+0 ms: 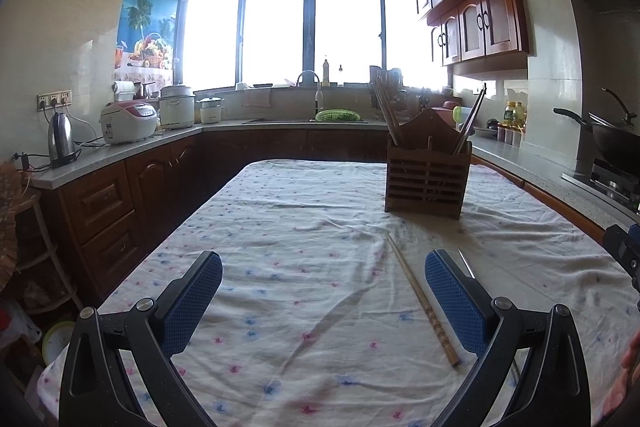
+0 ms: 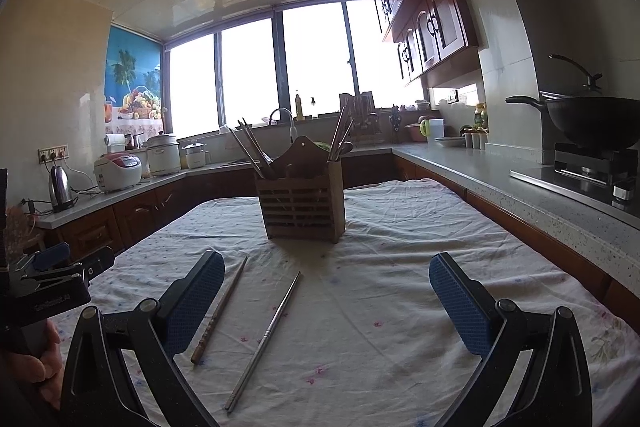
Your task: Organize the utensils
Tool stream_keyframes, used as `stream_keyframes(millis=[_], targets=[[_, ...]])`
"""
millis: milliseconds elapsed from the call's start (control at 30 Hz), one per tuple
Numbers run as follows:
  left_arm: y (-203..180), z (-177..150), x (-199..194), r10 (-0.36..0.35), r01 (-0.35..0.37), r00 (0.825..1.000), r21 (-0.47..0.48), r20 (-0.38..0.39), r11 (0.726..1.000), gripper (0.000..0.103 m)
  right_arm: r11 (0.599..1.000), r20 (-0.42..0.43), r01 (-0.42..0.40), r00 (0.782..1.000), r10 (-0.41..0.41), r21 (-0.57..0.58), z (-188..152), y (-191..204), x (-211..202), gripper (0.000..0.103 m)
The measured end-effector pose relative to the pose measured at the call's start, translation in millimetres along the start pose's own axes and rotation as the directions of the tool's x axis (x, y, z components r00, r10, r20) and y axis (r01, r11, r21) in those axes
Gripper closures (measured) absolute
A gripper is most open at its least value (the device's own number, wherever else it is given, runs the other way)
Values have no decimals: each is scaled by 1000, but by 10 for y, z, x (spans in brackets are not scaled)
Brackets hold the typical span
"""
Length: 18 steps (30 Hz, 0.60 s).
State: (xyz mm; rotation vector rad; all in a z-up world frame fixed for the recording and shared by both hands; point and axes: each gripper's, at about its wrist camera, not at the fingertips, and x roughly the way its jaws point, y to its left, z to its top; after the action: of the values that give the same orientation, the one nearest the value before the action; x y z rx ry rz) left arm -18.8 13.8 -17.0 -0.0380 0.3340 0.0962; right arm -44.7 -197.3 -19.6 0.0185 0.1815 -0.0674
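With most of the sticks already upright in the holder (image 2: 301, 203), two left flat on the tabletop (image 2: 400, 267). A wooden chopstick (image 2: 219, 311) and a metal chopstick (image 2: 264, 341), lying apart on the flowered cloth, near ends splayed outward, tips pointed toward the holder. Holder standing toward the far middle of the cloth, well apart from both loose pieces, with bundles leaning out of its left and right compartments. Left gripper (image 1: 323, 303) low over the cloth, jaws spread wide and holding nothing, wooden chopstick (image 1: 422, 301) just inside its right pad. Right gripper (image 2: 327, 307) likewise gaping and empty, metal chopstick between its pads, wooden one just beside its left pad. By the look of it, task well advanced but unfinished: two pickups and two drops into the holder remaining. Thin, flat-lying sticks on wrinkled cloth, likely awkward to pinch cleanly. Kettle (image 1: 61, 139) and rice cooker (image 1: 128, 122) on the counter behind, untouched.
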Motion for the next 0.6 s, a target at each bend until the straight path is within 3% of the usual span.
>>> stream_keyframes(millis=[600], targets=[[-47,-22,-42,-5,4,1000,29,26,1000,1,1000,14,-7,1000,7,-4,24,29,-21,0]])
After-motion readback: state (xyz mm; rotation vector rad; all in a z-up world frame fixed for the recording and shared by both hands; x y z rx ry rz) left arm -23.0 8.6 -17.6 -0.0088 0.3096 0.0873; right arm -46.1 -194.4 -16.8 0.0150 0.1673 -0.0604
